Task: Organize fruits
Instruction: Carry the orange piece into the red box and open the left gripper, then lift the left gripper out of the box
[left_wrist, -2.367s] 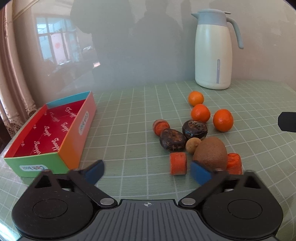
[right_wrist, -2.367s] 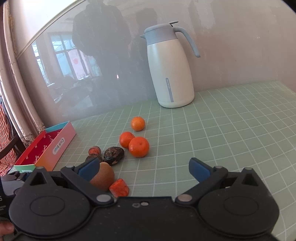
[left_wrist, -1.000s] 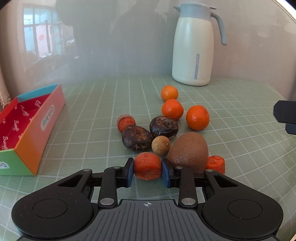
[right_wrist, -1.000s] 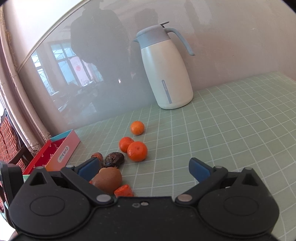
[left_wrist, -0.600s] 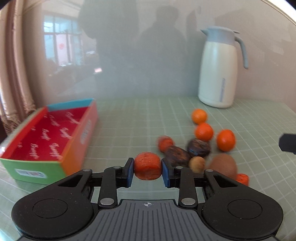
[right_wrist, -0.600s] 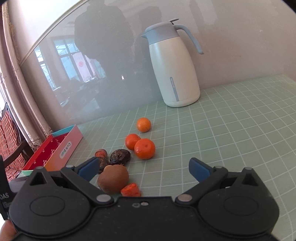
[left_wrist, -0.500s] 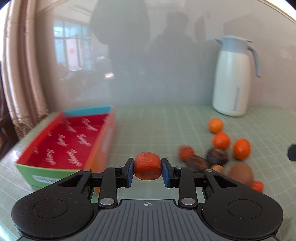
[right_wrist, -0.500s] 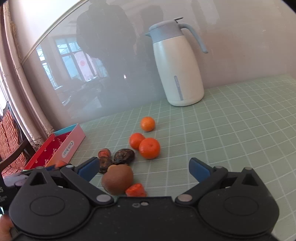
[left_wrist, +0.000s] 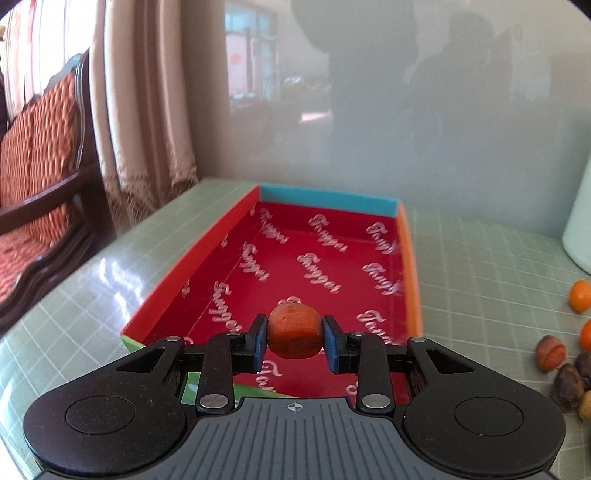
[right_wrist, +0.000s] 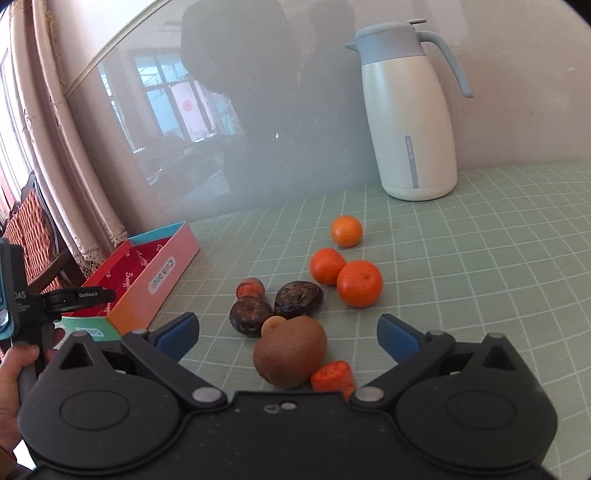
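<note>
Chair with orange patterned cushions is seen way off on the left, next to a beige curtain. Moving right, the open box with the red printed lining sits on the green-checked tabletop. Held right above the near end of that box is an orange fruit chunk, clamped between the blue pads of the left hand-held gripper, so that one is squeezed tight on it.

Over in the right wrist view, the same box is seen at the left, with the rest of the pile left out on the tabletop beside it: a small reddish fruit, two dark wrinkly fruits touching each other, a little tan ball pressed against a brown kiwi, and another orange chunk just beside the kiwi. Three tangerines are lined up behind those, two touching and one apart. The right hand-held gripper is spread wide with nothing in it, hovering near the kiwi. A white thermos jug is parked at the back right by the wall.
</note>
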